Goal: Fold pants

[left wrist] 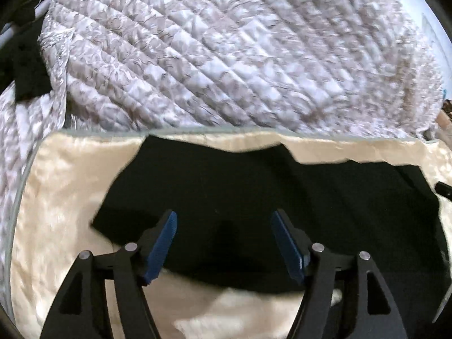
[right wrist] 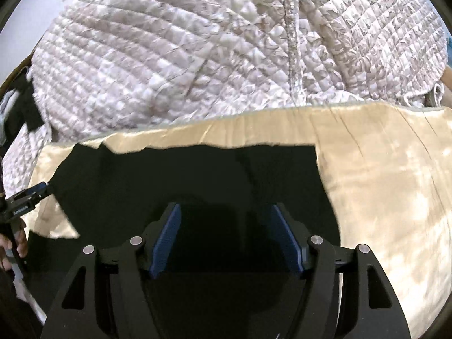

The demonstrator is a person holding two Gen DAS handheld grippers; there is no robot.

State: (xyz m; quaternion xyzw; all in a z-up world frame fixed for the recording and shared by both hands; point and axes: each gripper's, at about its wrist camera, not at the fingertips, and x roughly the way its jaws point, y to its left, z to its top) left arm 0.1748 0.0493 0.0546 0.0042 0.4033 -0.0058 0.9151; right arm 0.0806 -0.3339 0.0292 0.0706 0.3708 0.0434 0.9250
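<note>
Pants — black, spread flat on cream sheet, long axis running left–right across both views, far edge near quilt. Your left gripper: jaws apart, empty, over pants' left end, cloth edge just left of its fingers. Your right gripper: jaws apart, empty, over right end. Each hand nearer its own end.

Right view alone shows square right edge of pants and left gripper's tip at frame left. Left view alone shows ragged left edge. Whether pads touch cloth — cannot tell.
</note>
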